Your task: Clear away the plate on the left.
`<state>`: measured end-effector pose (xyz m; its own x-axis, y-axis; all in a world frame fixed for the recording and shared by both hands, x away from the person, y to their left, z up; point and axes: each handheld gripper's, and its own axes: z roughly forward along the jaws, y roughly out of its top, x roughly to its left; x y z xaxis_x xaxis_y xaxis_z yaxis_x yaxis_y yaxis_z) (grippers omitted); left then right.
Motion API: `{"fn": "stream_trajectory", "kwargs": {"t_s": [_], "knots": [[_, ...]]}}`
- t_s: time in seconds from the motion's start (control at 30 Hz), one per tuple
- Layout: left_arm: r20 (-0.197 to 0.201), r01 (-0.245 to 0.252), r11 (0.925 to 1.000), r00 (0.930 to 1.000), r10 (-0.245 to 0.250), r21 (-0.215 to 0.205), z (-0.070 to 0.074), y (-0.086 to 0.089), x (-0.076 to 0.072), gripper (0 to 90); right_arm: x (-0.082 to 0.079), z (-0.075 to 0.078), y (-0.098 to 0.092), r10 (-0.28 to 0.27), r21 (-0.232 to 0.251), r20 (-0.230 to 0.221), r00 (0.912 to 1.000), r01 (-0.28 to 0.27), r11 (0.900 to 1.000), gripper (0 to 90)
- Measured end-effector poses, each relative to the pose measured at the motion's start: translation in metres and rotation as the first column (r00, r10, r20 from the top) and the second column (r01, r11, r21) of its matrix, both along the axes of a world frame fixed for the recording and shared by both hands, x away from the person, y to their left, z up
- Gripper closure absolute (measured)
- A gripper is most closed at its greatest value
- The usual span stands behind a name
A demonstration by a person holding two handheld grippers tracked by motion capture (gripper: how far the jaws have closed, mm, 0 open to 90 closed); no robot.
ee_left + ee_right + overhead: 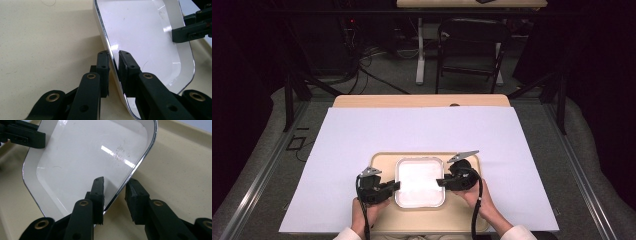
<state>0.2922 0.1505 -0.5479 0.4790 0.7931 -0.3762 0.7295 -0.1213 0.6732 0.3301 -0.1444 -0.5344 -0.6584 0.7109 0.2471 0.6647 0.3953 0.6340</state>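
White square tray [419, 202] sat on tan board [383, 161], between both grippers. Left gripper [395, 186] met tray's left rim; right gripper [440, 182] met right rim. Jaw gaps too small to judge. Hands [362, 210] gripped from behind. White sheet [422, 127] lay beyond; dark chair [472, 50] far ahead.

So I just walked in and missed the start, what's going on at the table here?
A person holds a gripper in each hand at a white tray that sits on a tan board. The left gripper has its jaws closed on the tray's left rim. The right gripper straddles the right rim, jaws open, not yet clamped. The tray looks empty.
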Motion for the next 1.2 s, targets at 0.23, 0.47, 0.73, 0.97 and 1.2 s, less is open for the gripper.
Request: {"fn": "stream_trajectory", "kwargs": {"t_s": [0.23,0.47,0.73,0.97,1.2], "knots": [[0.011,-0.001,0.9997,0.9999,0.000,0.024,-0.002,-0.002,0.003,78.4,0.003,-0.003,0.001,0.004,-0.012,-0.007,1.0000,-0.004,1.000,64.8],[0.022,-0.004,0.9987,0.9998,0.003,0.050,-0.003,-0.005,0.002,77.8,0.004,-0.004,0.004,-0.001,-0.028,-0.013,0.9999,0.001,1.000,60.2],[0.011,-0.004,0.9986,0.9999,0.003,0.052,-0.005,-0.006,0.004,77.3,0.006,-0.006,0.005,-0.004,-0.038,-0.020,0.9998,0.003,0.999,57.0],[-0.014,-0.014,0.9986,0.9998,0.015,0.052,-0.009,-0.004,0.008,76.1,0.007,-0.010,0.008,-0.005,-0.088,-0.012,0.9999,0.004,0.996,58.7],[-0.009,-0.004,0.9978,0.9999,0.004,0.065,-0.011,-0.006,0.008,74.2,0.007,-0.010,0.007,-0.015,-0.100,0.003,0.9999,0.015,0.995,59.1]]}}
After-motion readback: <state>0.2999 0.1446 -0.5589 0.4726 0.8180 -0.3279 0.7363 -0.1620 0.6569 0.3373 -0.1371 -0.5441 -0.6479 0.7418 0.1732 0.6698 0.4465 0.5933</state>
